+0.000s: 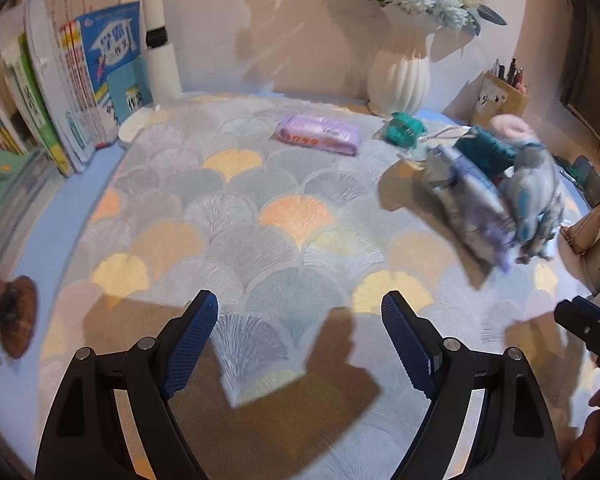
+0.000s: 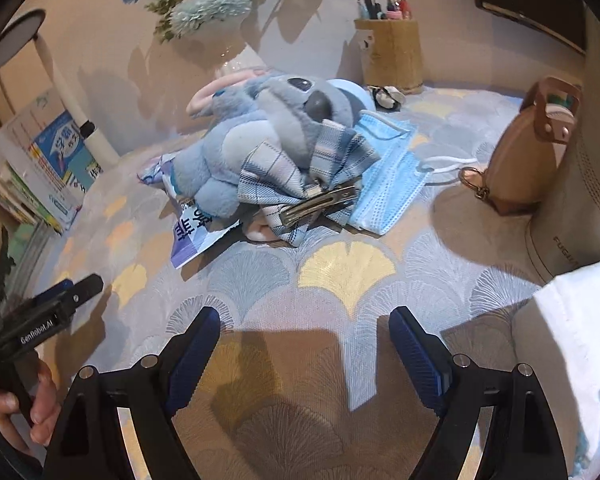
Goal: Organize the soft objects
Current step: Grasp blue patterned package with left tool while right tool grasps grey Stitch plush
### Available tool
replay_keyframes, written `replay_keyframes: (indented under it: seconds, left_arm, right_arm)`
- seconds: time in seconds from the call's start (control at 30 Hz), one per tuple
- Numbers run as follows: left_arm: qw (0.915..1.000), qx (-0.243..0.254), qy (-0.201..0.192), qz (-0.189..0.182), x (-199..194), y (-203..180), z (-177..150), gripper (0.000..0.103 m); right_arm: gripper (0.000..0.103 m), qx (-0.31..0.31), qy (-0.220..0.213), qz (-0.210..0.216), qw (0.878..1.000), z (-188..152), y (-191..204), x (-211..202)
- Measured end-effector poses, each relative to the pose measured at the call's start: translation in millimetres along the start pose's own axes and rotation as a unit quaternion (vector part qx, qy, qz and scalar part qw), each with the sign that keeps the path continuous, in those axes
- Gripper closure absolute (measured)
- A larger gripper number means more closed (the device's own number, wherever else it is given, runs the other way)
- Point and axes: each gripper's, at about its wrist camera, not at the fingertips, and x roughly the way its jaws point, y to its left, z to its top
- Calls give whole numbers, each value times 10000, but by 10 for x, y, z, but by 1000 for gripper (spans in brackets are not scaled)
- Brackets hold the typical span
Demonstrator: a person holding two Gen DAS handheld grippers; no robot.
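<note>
A blue plush toy (image 2: 240, 148) lies in a heap on the patterned mat (image 2: 340, 272), on a printed tissue pack (image 2: 192, 236), with a plaid cloth (image 2: 296, 176), a metal hair clip (image 2: 320, 204) and a blue face mask (image 2: 388, 184) beside it. The heap shows blurred in the left wrist view (image 1: 500, 192). A purple tissue pack (image 1: 318, 135) and a teal bundle (image 1: 404, 130) lie further back. My left gripper (image 1: 300, 336) is open and empty over the mat. My right gripper (image 2: 304, 344) is open and empty, short of the heap.
A white vase of flowers (image 1: 404, 80), a pen holder (image 2: 392, 54) and a tan pouch (image 2: 528, 160) stand behind and right. Books (image 1: 60, 92) and a lamp post (image 1: 160, 40) line the left. A grey cylinder (image 2: 572, 200) stands at right.
</note>
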Motion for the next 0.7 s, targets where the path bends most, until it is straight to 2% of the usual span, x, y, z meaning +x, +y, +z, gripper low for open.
replay_keyframes:
  seconds: [0.07, 0.17, 0.3, 0.4, 0.57, 0.67, 0.7]
  left_arm:
    - [9996, 3, 27, -270, -116, -92, 134, 20]
    - [9956, -109, 100, -926, -112, -215, 399, 20]
    - [9899, -460, 177, -1330, 206, -339, 705, 20]
    - [9837, -621, 360, -1647, 468, -441, 822, 21]
    - [9815, -699, 544, -1698, 806, -596, 858, 22]
    - [9797, -704, 598, -1777, 896, -675, 817, 22]
    - [9797, -668, 591, -1797, 901, -705, 812, 27]
  right_arm:
    - [18, 138, 34, 189, 9997, 111, 9, -53]
    - [18, 239, -52, 427, 9988, 379, 78, -145]
    - [17, 344, -95, 222, 9991, 736, 183, -66]
    - [17, 777, 7, 497, 9957, 838, 123, 101]
    - [17, 1534, 178, 741, 9852, 1008, -78, 385]
    - [15, 1613, 295, 831, 9830, 1082, -107, 504]
    - [14, 1571, 314, 813, 9837, 1094, -95, 525]
